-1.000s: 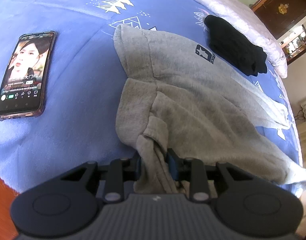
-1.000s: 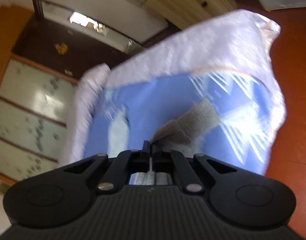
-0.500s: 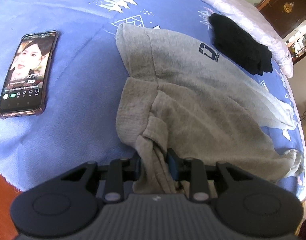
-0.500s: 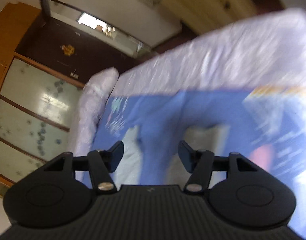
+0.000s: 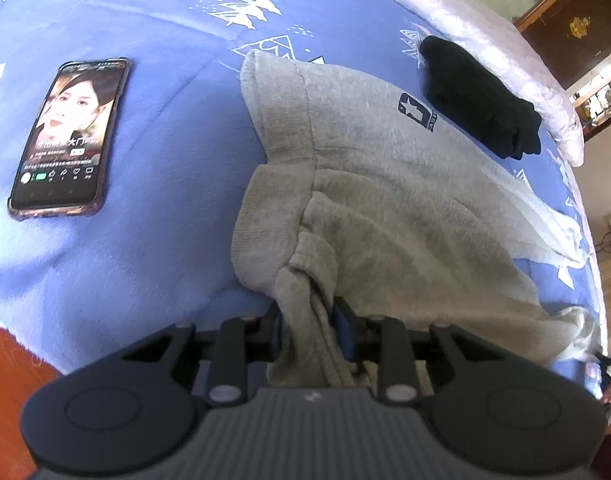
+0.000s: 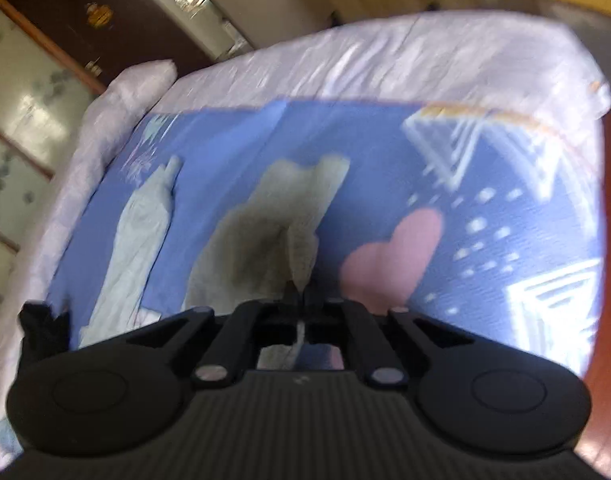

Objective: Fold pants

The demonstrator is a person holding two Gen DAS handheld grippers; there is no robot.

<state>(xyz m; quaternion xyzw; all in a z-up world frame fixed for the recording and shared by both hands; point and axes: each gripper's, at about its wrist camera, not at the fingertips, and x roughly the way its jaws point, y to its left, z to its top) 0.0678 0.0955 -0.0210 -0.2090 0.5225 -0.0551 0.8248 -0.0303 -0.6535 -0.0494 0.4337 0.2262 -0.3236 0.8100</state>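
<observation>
Grey sweatpants [image 5: 385, 184] with a dark star patch lie across the blue bedspread [image 5: 153, 248]. My left gripper [image 5: 309, 320] is shut on a bunched part of the waistband near the bed's front edge. In the right wrist view the grey pants [image 6: 265, 232] spread away from me, and my right gripper [image 6: 299, 294] is shut on a thin edge of their fabric. That view is blurred.
A phone [image 5: 71, 136] with a lit screen lies on the bedspread to the left of the pants. A folded black garment [image 5: 481, 100] lies behind them. A pale light garment [image 6: 141, 240] lies left of the pants. Red floor [image 5: 9, 364] shows past the bed edge.
My right gripper was open half a second ago and is now shut on the pants fabric, after swinging over the bed. My left gripper kept its hold and moved slightly.
</observation>
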